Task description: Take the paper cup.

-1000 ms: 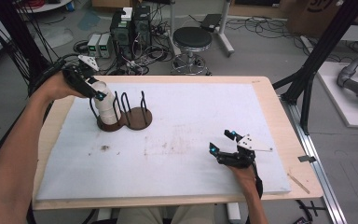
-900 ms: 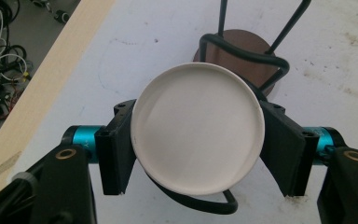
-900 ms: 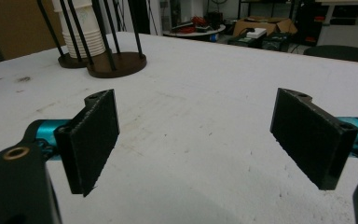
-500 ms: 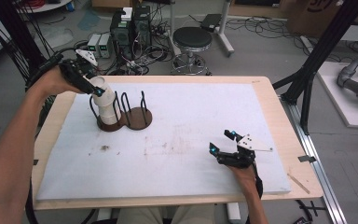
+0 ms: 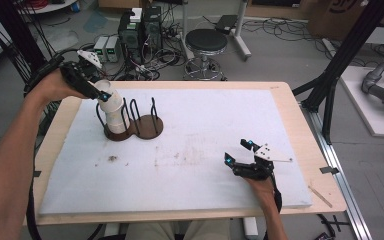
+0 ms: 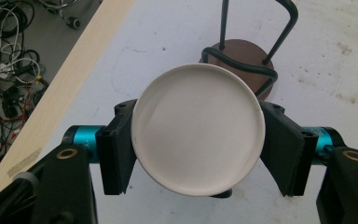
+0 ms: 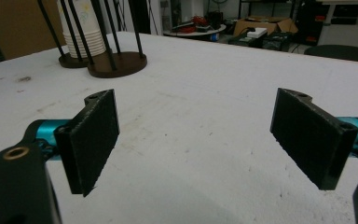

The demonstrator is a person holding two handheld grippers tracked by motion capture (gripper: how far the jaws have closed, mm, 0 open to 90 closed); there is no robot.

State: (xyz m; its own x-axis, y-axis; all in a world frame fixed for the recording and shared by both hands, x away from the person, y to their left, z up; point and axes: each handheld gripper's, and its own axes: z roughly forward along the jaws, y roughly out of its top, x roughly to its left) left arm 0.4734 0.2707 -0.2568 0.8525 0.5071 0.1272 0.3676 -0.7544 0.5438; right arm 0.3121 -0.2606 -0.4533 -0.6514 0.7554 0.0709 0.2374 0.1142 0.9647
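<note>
The left tool (image 5: 96, 89) is clamped on the top cup (image 6: 198, 128) of a stack (image 5: 114, 112) in the left wire holder (image 5: 116, 131), cup partly raised, not yet clear. The neighbouring holder (image 5: 149, 125) stands empty. The right tool (image 5: 242, 152) rests wide open on the table (image 5: 205, 115), holding nothing.

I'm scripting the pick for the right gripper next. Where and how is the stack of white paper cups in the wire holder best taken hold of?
Grip the top cup of the stack just under its rim, jaws on opposite sides of the round wall, coming from above. The black wire holder fences the lower cups, leaving the top free. The left gripper already clamps it that way; the right gripper rests open.
</note>
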